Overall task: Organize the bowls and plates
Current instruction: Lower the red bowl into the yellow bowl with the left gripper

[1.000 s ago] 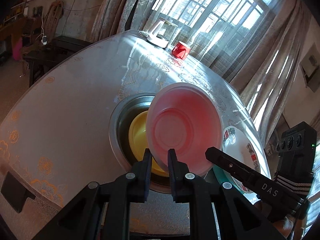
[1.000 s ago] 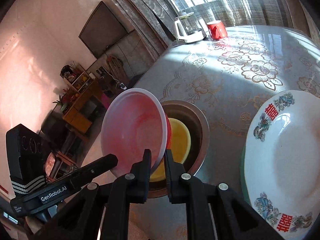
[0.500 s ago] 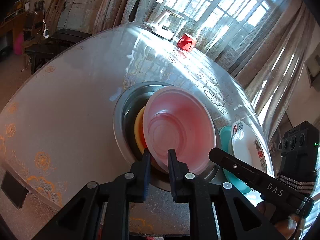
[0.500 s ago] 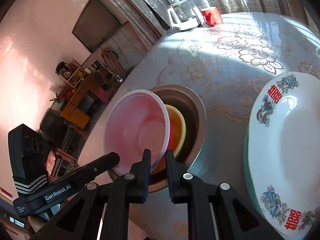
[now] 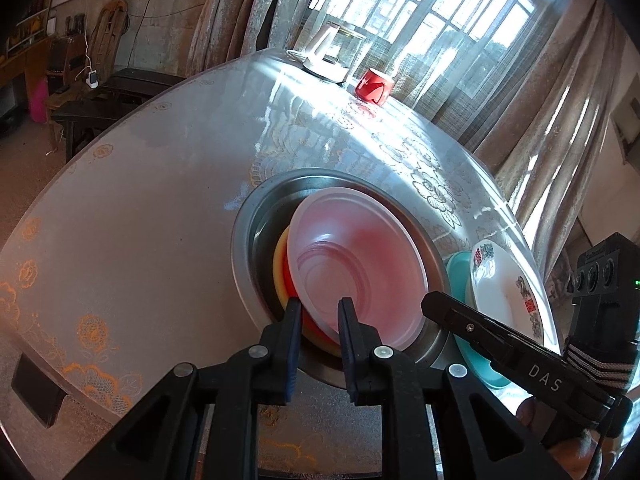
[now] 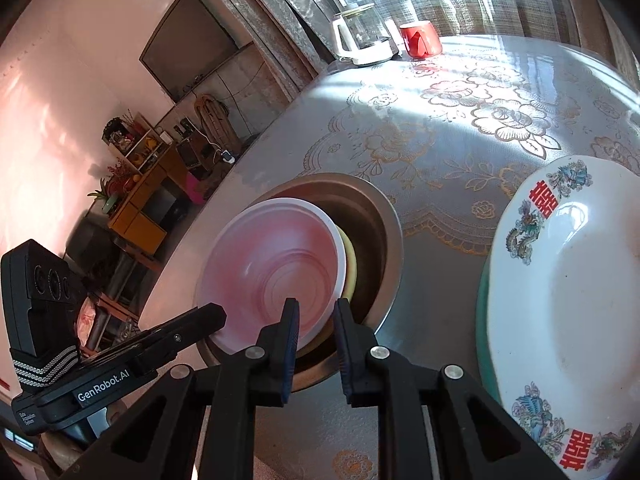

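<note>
Between the opening left claw point(image 5: 319, 316) pads sits the pink bowl point(image 5: 360, 264) rim.

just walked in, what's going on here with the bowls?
A person is working two handheld grippers on a translucent pink bowl, setting it into a metal basin on top of a yellow bowl. The left gripper and right gripper each straddle the near rim, and the left's jaws are opening. A white patterned plate sits on a teal one beside the basin.
</note>
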Demonstrator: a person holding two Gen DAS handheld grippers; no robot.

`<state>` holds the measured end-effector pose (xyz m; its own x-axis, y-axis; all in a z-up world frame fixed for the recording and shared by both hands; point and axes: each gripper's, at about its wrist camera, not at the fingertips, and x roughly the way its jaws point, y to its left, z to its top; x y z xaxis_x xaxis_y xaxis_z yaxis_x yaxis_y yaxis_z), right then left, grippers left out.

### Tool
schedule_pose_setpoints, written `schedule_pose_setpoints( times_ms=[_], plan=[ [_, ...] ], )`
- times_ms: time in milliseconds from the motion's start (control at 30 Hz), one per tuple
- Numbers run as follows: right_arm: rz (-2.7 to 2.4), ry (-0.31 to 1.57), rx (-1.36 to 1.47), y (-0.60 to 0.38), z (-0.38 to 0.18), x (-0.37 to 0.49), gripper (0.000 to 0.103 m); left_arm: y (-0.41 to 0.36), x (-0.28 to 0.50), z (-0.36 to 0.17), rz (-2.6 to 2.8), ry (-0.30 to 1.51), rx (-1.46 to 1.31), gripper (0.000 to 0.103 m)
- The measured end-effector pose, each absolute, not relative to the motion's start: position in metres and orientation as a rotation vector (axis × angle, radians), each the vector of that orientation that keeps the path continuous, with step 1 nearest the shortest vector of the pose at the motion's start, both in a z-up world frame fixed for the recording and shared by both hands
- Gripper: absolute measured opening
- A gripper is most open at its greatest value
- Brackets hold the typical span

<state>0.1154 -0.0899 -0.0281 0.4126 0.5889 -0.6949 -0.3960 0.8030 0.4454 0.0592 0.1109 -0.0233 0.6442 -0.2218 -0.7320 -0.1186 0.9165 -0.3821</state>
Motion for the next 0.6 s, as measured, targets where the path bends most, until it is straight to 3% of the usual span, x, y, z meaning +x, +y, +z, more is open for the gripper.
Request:
schedule_pose_setpoints(
  times_ms=[200,600],
  plan=[
    [0.612,0.947,0.204,-0.092,-0.027,0.115,0.016,0.116,0.055,-0.017,-0.035,0.836,-0.392,0.025],
    [0.592,0.930,0.093,-0.079,-0.025,0.113,0.018,0.106,0.062,-0.025,-0.032,0.839,-0.319,0.019]
  ],
)
